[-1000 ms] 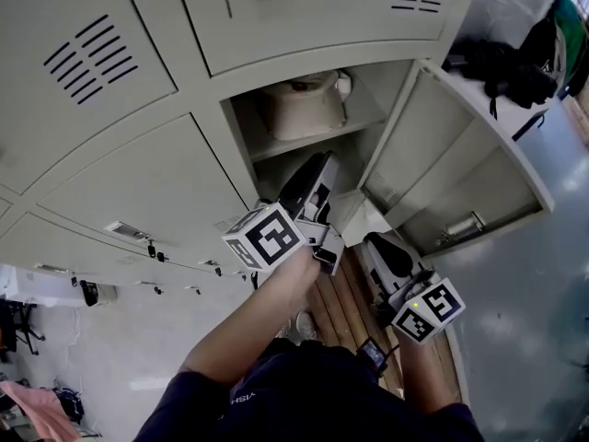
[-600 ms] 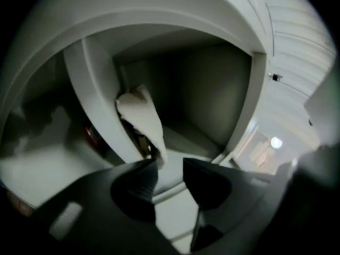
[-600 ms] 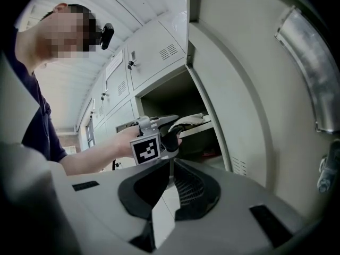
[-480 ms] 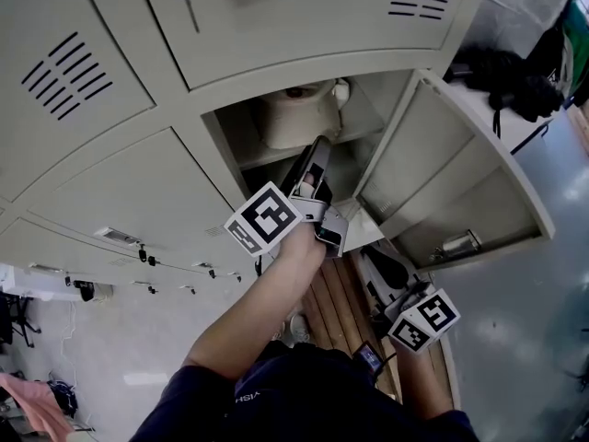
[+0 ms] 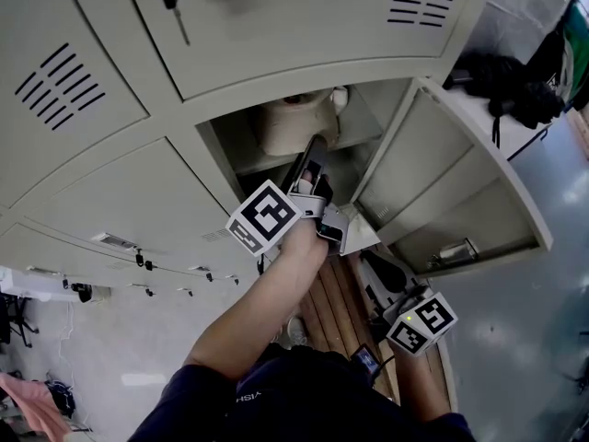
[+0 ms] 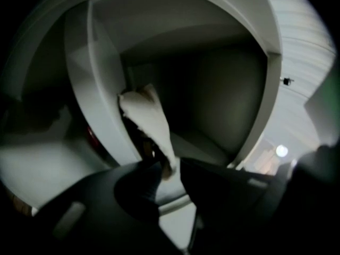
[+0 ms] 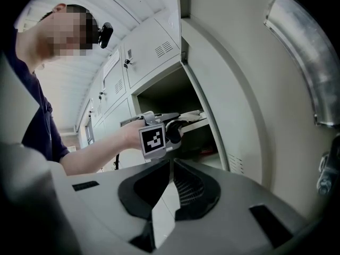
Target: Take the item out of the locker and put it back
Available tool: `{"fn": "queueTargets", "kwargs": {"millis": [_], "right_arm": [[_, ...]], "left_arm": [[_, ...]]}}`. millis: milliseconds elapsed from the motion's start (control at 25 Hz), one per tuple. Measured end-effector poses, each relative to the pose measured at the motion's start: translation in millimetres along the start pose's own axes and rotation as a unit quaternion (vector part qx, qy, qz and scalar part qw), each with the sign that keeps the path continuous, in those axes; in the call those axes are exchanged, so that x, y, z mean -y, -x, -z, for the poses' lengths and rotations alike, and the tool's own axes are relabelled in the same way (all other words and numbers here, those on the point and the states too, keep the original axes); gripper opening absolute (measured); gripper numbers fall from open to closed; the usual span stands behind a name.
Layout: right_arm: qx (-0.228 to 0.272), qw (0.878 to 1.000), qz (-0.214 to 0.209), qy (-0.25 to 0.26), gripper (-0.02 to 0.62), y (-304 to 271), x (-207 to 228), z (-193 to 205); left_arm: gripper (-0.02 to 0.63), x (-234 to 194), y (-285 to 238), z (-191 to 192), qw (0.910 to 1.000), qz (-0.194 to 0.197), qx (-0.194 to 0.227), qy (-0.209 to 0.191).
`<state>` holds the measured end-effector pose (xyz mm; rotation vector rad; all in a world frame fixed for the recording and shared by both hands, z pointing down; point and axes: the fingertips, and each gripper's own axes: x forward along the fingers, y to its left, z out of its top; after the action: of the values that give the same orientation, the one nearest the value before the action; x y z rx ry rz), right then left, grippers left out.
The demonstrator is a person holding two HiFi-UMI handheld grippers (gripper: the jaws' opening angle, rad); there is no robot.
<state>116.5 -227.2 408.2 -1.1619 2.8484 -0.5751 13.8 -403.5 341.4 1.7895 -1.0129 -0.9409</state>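
the left gripper (image 6: 169, 166) jaws, just closing, are standing narrowly apart with a hanging corner of the cream cloth bundle (image 6: 144, 113) between them, a detail the head view is hiding. there the bundle is sitting on a shelf inside the open pale grey metal locker (image 5: 304, 83). the right gripper (image 7: 171, 162), jaws together and empty, is hanging low outside.

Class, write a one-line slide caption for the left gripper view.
Left gripper reaching into the open locker, jaws just closing around the tip of a white item.
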Motion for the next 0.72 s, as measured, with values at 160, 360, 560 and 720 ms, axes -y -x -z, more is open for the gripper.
{"fn": "queueTargets", "kwargs": {"millis": [160, 360, 560, 720], "right_arm": [[-0.001, 1.0, 0.001, -0.003, -0.003, 1, 1, 1], [0.001, 1.0, 0.002, -0.003, -0.003, 0, 1, -1], [0.002, 1.0, 0.003, -0.002, -0.003, -1, -1, 0], [0.005, 1.0, 0.001, -0.002, -0.003, -1, -6, 1]], "left_arm": [[0.055, -2, -2, -1, 0.9999, -0.004, 0.003, 0.01], [0.014, 2, -1, -2, 0.9999, 0.0, 0.007, 0.011], [0.012, 9, 4, -2, 0.9999, 0.012, 0.001, 0.0], [0.012, 15, 9, 1, 0.9998, 0.02, -0.007, -0.006]]}}
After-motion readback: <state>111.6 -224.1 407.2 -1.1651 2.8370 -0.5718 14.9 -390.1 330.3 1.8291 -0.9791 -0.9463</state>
